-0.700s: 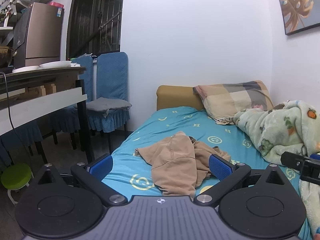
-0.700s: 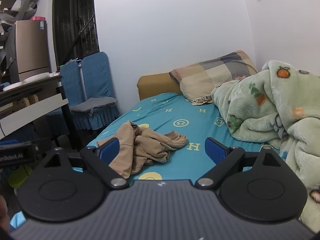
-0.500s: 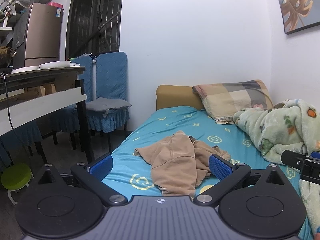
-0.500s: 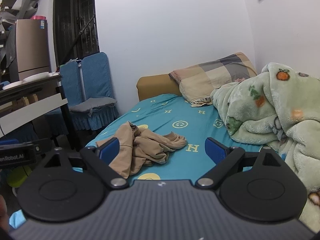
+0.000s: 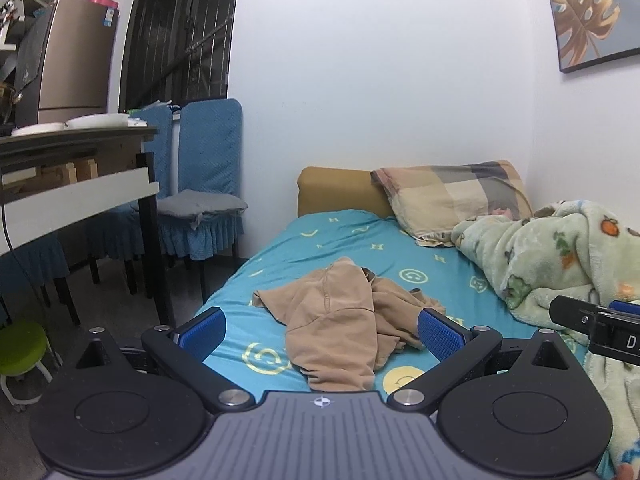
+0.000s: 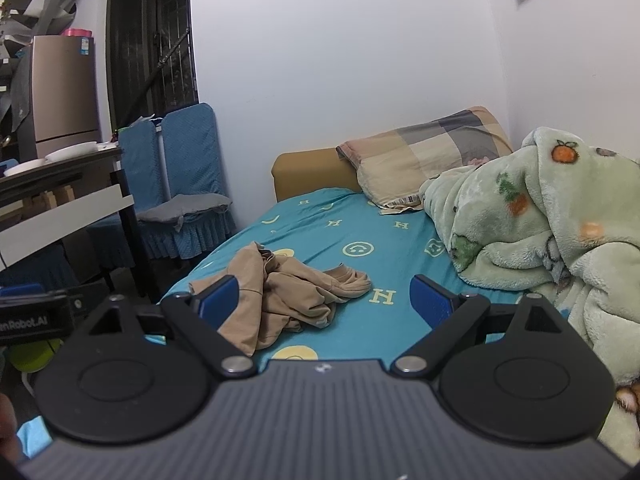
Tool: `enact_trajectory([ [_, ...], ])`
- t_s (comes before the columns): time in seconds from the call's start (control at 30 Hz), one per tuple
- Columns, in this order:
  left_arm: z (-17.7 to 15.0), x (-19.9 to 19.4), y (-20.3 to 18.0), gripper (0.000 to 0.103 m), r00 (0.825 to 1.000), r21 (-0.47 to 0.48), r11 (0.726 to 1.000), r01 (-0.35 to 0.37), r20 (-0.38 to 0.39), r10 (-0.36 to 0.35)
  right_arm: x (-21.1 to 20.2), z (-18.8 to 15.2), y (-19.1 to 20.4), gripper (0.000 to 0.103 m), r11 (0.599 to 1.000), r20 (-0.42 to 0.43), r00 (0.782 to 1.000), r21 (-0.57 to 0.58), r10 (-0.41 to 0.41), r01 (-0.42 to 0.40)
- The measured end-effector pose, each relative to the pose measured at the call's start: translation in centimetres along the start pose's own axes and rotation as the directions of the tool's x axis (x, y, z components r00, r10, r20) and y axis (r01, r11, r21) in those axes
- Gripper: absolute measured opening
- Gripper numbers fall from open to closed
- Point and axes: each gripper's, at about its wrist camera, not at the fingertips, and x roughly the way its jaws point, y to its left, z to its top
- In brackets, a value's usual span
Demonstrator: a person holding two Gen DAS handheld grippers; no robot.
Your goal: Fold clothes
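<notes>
A plaid pillow (image 5: 456, 196) and green fleece blanket (image 5: 560, 264) lie on the teal bed (image 5: 360, 236); 2 blue chairs (image 5: 204, 184) stand beside a table (image 5: 76, 140).

The left gripper (image 5: 320, 330) hides the tan garment's (image 5: 340, 320) near edge; its type is unclear.

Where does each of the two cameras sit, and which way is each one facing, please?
Left wrist: on the left gripper, looking up the bed at the crumpled tan garment; its open blue fingers show, with the right gripper's body at the right edge.
Right wrist: on the right gripper, further right beside the green fleece blanket, facing the same way; its open fingers show, with the left gripper's body at the left edge.
Shared: garment, teal sheet, plaid pillow, blue chairs.
</notes>
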Motion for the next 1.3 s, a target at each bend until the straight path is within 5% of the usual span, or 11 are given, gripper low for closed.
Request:
enact_trajectory([
  [0.63,-0.8,0.0,1.1,0.103,0.997,-0.082,0.995,-0.064,0.044,0.068,0.5,1.0,0.6,0.094,0.997,-0.008,0.999,0.077,0.033,-0.032],
  [0.83,-1.8,-0.2,2.7,0.103,0.994,-0.201,0.979,-0.03,0.096,0.05,0.7,4.5,1.7,0.094,0.996,0.166,0.985,0.069,0.047,-0.059],
  [1.0,-2.9,0.8,1.9,0.103,0.991,-0.069,0.994,-0.088,0.098,0.094,2.0,7.7,1.7,0.094,0.994,0.336,0.941,0.082,0.041,-0.073],
  [1.17,-3.1,3.6,2.3,0.103,0.995,-0.1,0.991,-0.094,-0.024,0.092,3.9,6.7,-0.3,0.094,0.998,0.371,0.928,0.068,-0.012,-0.014],
  [1.3,-2.9,7.5,2.7,0.103,0.986,-0.107,0.987,-0.121,-0.128,0.107,5.8,5.4,-1.5,0.094,1.0,0.276,0.961,0.018,0.016,-0.022],
])
